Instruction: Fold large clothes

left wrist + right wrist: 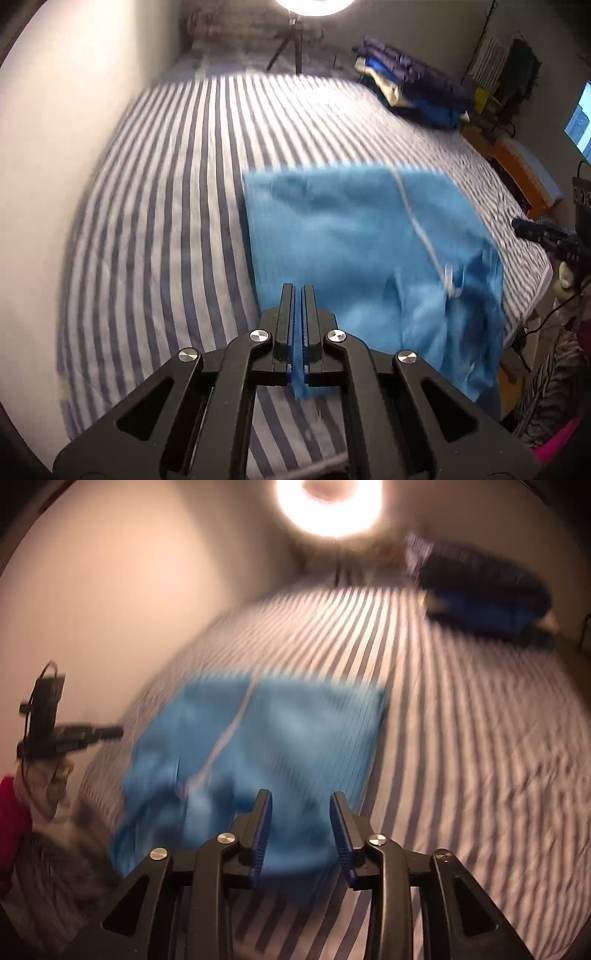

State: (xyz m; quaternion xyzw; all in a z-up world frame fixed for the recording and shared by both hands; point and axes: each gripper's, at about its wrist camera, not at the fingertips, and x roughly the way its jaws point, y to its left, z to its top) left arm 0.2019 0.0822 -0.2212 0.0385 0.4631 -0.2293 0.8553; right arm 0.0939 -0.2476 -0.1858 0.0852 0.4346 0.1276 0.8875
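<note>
Motion blur, cropped edges, hidden cloth corner

Right wrist view smeared throughout: blue garment (255,746) shows no seams, dark pile of clothes (484,590) unreadable. Ring light (312,4) cut by the top edge in the left view. Left claw (297,291) covers the garment's near corner; monitor (580,120) cropped at right; bed (155,206) stripes blurred.

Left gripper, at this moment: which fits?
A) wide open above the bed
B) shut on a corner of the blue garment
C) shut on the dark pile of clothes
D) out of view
B: in the left wrist view the left gripper has its fingers pressed together, with a corner of the blue garment pinched between them and poking out below, while the right gripper stands open.
</note>
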